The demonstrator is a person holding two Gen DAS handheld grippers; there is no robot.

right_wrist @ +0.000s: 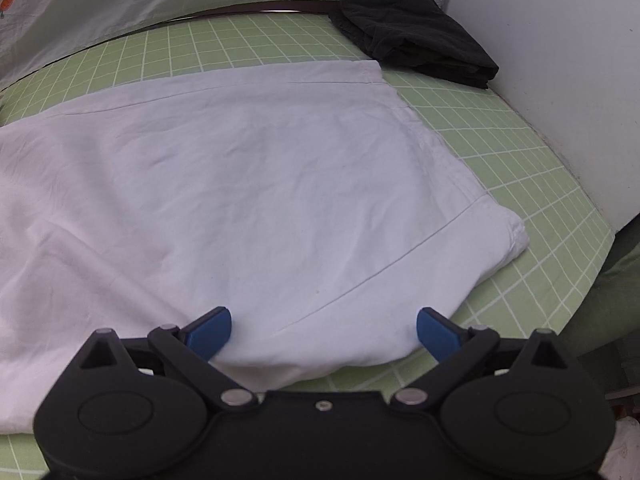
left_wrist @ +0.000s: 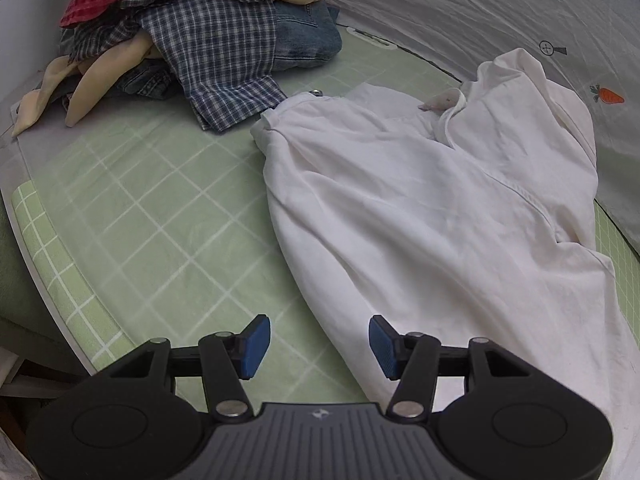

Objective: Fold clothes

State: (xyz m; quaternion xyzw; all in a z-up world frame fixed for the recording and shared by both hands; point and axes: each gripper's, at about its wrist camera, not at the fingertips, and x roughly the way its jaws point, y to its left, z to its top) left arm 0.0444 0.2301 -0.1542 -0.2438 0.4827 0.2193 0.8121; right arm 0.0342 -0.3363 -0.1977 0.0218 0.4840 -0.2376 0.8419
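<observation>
A white garment [left_wrist: 432, 208] lies spread on the green gridded mat [left_wrist: 140, 216], its collar end crumpled toward the far right. My left gripper [left_wrist: 319, 346] hovers open over the garment's near left edge, blue pads apart, nothing between them. In the right wrist view the same white garment [right_wrist: 248, 184] lies fairly flat, with a stitched hem running toward its right corner. My right gripper [right_wrist: 324, 334] stands wide open just above the near hem, nothing pinched between its blue fingers [right_wrist: 210, 334].
A heap of unfolded clothes [left_wrist: 208, 40], plaid, denim, red check and beige, sits at the mat's far left. A folded black garment [right_wrist: 416, 34] rests at the far right. A grey printed sheet [left_wrist: 500, 12] hangs behind. The mat's edge [right_wrist: 576, 264] drops off at right.
</observation>
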